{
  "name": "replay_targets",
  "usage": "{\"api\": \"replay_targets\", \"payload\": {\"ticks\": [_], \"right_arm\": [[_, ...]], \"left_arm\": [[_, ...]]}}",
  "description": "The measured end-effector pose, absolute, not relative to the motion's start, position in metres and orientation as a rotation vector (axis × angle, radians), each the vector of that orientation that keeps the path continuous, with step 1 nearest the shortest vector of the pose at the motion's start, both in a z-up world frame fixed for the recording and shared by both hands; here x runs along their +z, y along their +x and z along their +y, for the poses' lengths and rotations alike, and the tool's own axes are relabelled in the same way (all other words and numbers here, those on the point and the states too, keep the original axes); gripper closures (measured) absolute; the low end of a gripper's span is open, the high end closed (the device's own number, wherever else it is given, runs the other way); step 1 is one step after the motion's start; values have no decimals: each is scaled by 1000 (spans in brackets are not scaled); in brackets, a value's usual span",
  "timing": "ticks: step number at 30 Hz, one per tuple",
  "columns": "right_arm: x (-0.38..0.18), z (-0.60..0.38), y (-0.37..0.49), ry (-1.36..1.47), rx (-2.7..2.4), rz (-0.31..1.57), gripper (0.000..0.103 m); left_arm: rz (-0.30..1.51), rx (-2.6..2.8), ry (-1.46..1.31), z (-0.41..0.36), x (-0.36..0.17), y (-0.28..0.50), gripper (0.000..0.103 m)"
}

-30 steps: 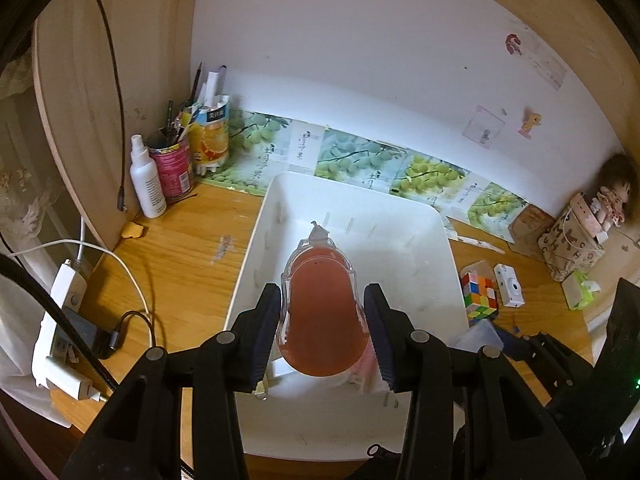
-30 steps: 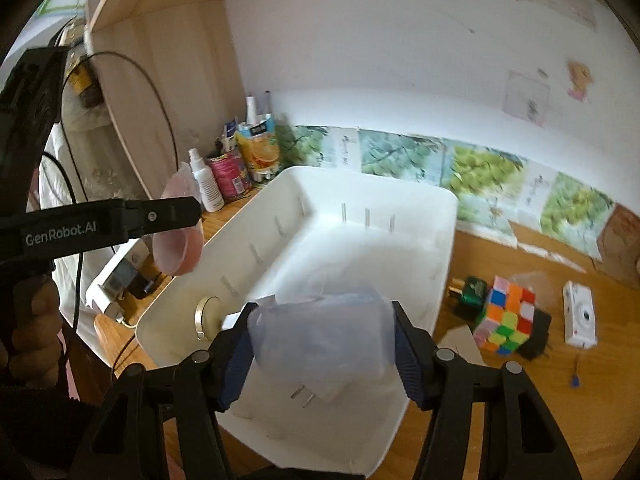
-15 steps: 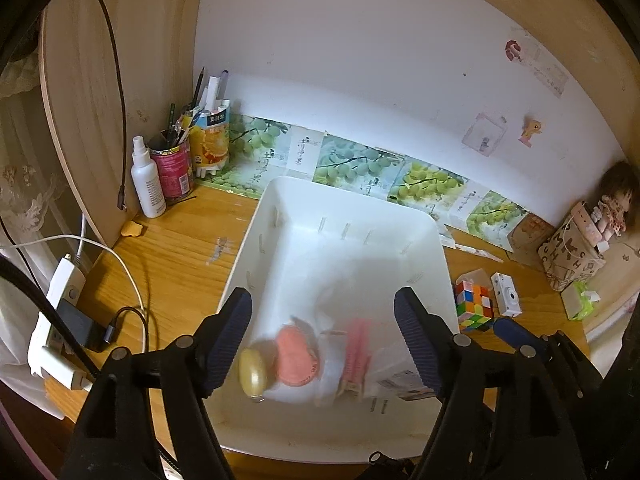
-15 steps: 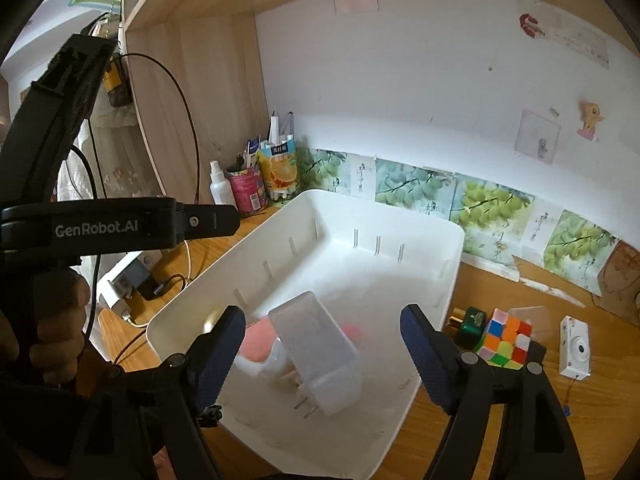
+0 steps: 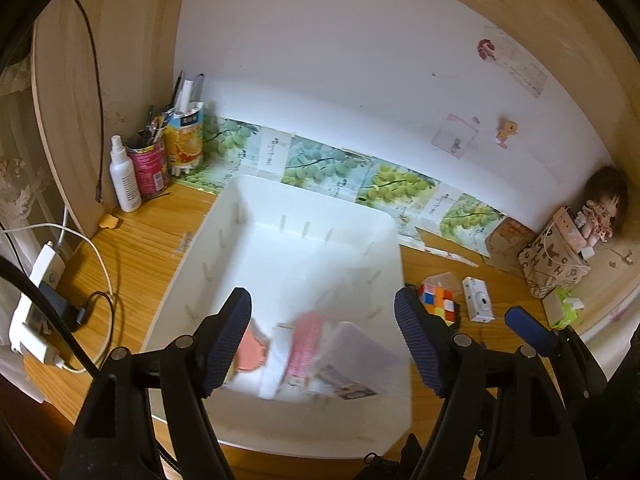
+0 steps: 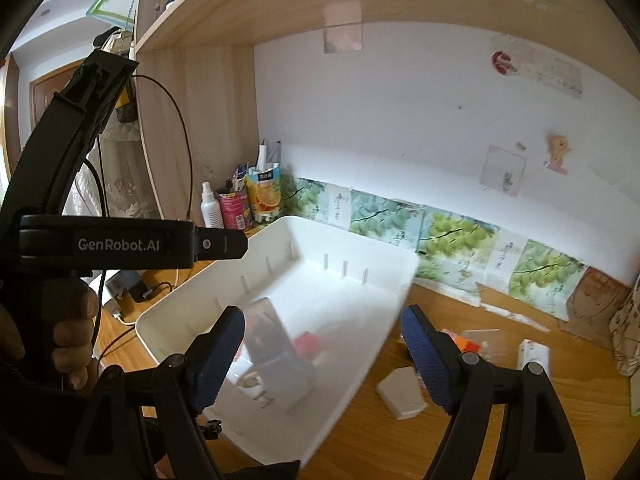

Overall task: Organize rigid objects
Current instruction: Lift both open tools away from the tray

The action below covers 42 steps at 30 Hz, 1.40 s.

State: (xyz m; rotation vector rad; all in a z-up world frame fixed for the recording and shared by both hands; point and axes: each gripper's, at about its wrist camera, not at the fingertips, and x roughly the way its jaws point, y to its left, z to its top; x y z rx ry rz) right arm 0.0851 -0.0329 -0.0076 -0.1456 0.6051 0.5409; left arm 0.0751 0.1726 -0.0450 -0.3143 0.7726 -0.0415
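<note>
In the near end of the white bin [image 5: 316, 216] on the tabletop [image 5: 132, 248] lie a clear box [image 5: 360, 356], a pink comb-like piece [image 5: 306, 344] and a round salmon-pink thing [image 5: 252, 354], all smeared by motion blur, so their edges and contacts cannot be made out. The left gripper [image 5: 322, 336] hangs above them with its jaws spread and nothing between the pads; its jaws have just been opening. The right gripper [image 6: 320, 350] is likewise released, its jaws just opened, the clear box [image 6: 276, 356] lying in the bin [image 6: 352, 276] below and untouched. The left view alone shows a colour cube [image 5: 436, 304] and a small white camera [image 5: 478, 300] right of the bin. In the right view the cube is mostly hidden behind a finger, but a white hexagonal block [image 6: 400, 392] shows on the wood, along with the person's hand [image 6: 72, 336] around the left gripper's handle.
</note>
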Motion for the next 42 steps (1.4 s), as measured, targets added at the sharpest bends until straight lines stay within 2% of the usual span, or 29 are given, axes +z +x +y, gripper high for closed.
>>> {"api": "replay_targets", "payload": {"ticks": [21, 23, 42], "right_arm": [[13, -146, 90, -141, 482, 567, 19], [12, -157, 94, -138, 473, 570, 16], [-20, -249, 159, -61, 409, 694, 15]], "left_arm": [[864, -126, -274, 52, -48, 88, 21], [878, -128, -265, 41, -50, 93, 21], [1023, -79, -123, -30, -73, 160, 21]]}}
